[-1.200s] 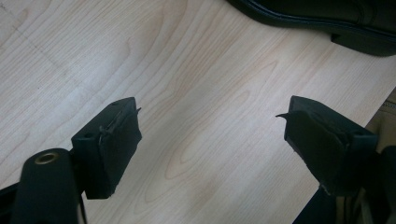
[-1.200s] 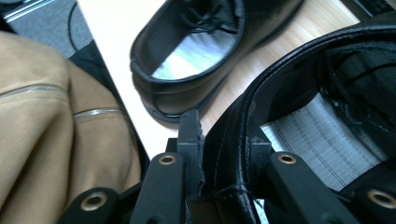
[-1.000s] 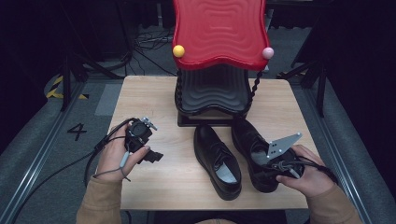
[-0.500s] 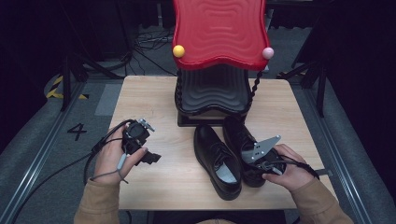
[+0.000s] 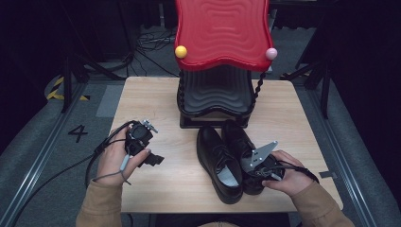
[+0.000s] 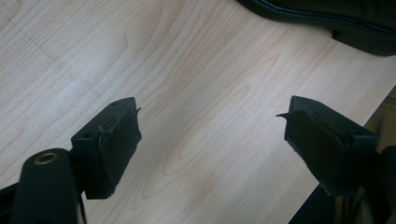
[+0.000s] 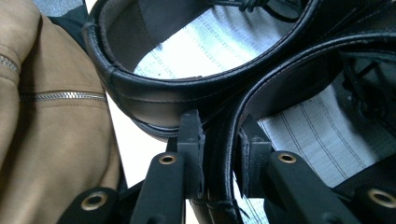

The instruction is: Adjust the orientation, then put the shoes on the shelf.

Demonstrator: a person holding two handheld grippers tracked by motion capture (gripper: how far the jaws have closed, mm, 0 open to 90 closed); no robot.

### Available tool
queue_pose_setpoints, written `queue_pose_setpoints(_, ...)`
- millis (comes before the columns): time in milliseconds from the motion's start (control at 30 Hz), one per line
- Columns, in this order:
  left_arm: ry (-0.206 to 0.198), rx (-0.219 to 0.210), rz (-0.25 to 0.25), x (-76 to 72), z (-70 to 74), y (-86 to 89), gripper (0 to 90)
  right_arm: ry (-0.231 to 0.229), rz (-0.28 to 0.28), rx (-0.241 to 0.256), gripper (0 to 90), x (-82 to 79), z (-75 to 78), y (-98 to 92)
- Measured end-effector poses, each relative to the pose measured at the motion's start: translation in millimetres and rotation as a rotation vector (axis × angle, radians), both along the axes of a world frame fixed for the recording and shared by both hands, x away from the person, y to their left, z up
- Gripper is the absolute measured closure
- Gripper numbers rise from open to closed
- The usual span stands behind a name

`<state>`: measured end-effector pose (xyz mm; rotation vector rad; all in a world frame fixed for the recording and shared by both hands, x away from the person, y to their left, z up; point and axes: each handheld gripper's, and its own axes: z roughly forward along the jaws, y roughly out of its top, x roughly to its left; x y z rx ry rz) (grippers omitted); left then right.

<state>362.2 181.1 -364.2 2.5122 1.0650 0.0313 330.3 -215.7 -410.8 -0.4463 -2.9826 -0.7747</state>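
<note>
The right gripper (image 7: 219,158) was clamped on the heel rim of the right-hand shoe (image 7: 327,93), one jaw outside the black leather collar and the other inside against the striped insole, as the right gripper view showed. In the high view that gripper (image 5: 261,166) sat over the same shoe (image 5: 239,139), its grey three-cornered plate tilted up, held by the right hand (image 5: 288,176) in a tan sleeve. Just beside this shoe, on its left and touching it along the side, lay the other shoe (image 5: 218,163), its pale lining open to the camera; the right gripper view showed its heel (image 7: 154,93) pressed close to the gripped collar.

Well to the left of the shoes, the left gripper (image 5: 150,157) was held low over the wooden table (image 5: 156,101) by the left hand (image 5: 116,158), with a cable looping off the table edge. In the left gripper view its jaws (image 6: 210,144) stood wide apart with nothing between them but bare wood, and the sole edge of a shoe (image 6: 336,18) crossed the top of the view.

Behind the shoes, at the far middle of the table, stood a black ribbed stand (image 5: 215,97) carrying a red wavy panel (image 5: 221,30) with a yellow ball (image 5: 180,51) and a pink ball (image 5: 270,53) at its lower corners.
</note>
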Motion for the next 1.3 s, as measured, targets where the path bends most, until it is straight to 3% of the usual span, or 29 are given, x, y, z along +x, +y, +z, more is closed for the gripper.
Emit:
queue_pose_setpoints(367,-0.004,-0.003,0.004,0.1,1.3,1.0,18.9,0.037,-0.031,-0.016,74.6,-3.3,1.8,1.5)
queue_pose_setpoints(500,0.001,0.003,0.007,-0.4,1.3,0.6,18.9,0.051,-0.052,-0.019,68.7,-3.9,3.1,0.4)
queue_pose_setpoints(533,-0.004,0.007,0.002,-0.8,1.1,0.9,18.9,0.050,-0.093,0.001,63.5,-4.8,9.5,-2.4)
queue_pose_setpoints(667,-0.011,0.007,0.005,-1.1,0.7,2.3,18.9,0.052,-0.165,0.011,60.0,-7.1,21.3,-7.4)
queue_pose_setpoints(833,0.002,0.013,0.009,-2.3,-1.2,3.0,18.9,0.050,-0.264,0.035,57.8,-3.7,31.8,-10.1)
queue_pose_setpoints(967,-0.006,0.030,0.020,-4.1,-1.9,2.1,18.7,0.054,-0.306,0.063,56.9,0.1,36.3,-8.8)
queue_pose_setpoints(1067,-0.022,0.034,0.010,-6.3,-3.3,1.4,19.2,0.052,-0.373,0.072,55.8,3.6,39.9,-4.9)
queue_pose_setpoints(1200,-0.062,0.056,0.008,-9.5,-3.3,1.0,20.0,0.125,-0.482,0.072,54.5,9.5,37.3,2.1)
queue_pose_setpoints(1300,-0.075,0.069,0.025,-11.5,-3.5,1.2,20.3,0.153,-0.527,0.063,53.8,14.3,34.6,7.7)
